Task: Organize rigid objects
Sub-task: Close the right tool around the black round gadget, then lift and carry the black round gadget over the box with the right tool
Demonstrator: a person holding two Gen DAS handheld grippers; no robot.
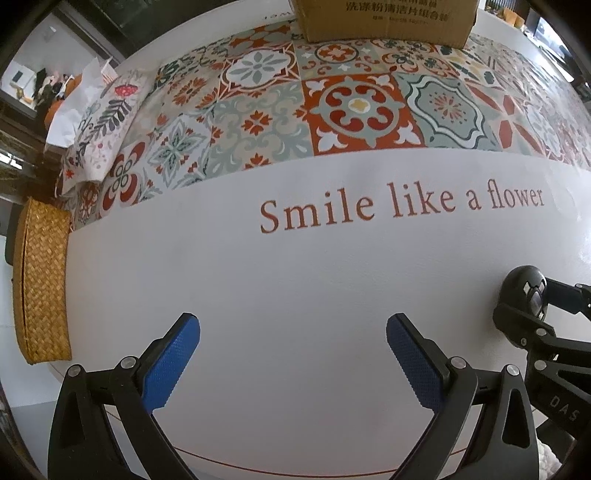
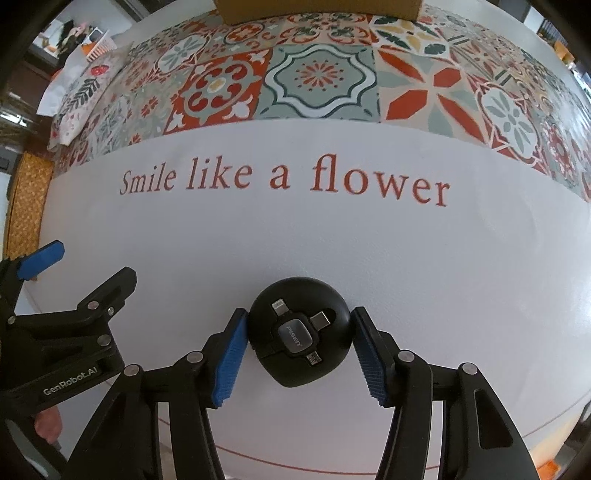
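Note:
A round black multi-plug cable adapter [image 2: 299, 332] lies on the white part of the tablecloth [image 2: 332, 240], just below the printed words. My right gripper [image 2: 298, 313] points straight down over it, and both blue pads touch its left and right sides, so it is shut on it. In the left wrist view the same adapter [image 1: 524, 291] shows at the right edge between the right gripper's black fingers. My left gripper [image 1: 293, 321] hovers to the left of it, open wide, with only bare cloth between its blue pads. One of its fingertips [image 2: 40, 258] shows in the right wrist view.
A cardboard box [image 1: 384, 22] stands at the far side on the tiled-pattern band of the cloth. A woven straw basket [image 1: 40, 280] sits at the left table edge. Beside it lies a floral fabric pouch [image 1: 103, 122]. A hand [image 2: 48, 424] shows at the lower left.

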